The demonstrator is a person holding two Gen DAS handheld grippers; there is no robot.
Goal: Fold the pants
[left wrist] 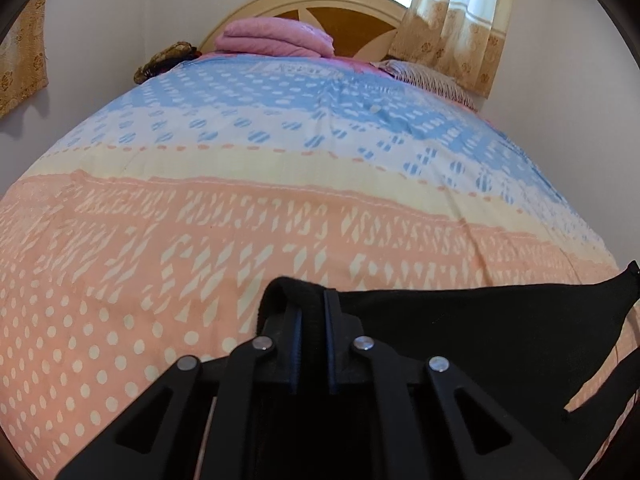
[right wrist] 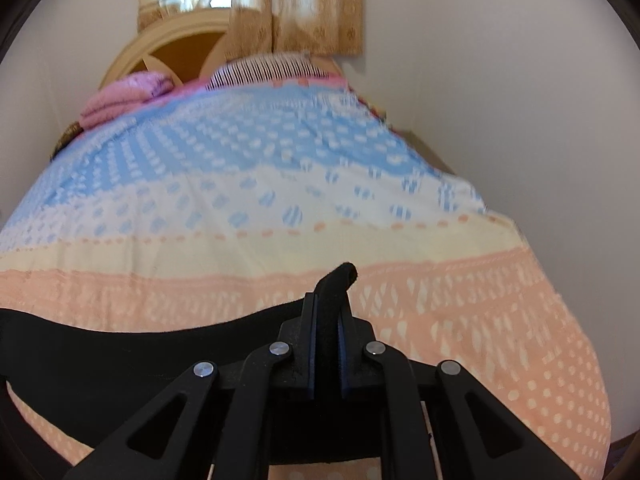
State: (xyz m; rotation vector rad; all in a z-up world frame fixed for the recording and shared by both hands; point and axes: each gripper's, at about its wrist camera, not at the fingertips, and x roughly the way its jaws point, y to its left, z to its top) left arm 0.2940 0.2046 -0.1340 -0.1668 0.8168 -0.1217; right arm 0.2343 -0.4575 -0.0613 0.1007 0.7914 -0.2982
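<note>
Both grippers are clenched on the black pants (left wrist: 460, 320) — left gripper (left wrist: 311, 308) and right gripper (right wrist: 328, 312) each pinching an edge, cloth stretched between them just above the bed (left wrist: 280, 208). Folding looks barely begun — no fold visible yet.

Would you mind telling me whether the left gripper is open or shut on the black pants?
Shut on the black pants: the left gripper has black cloth pinched between its pads.
</note>
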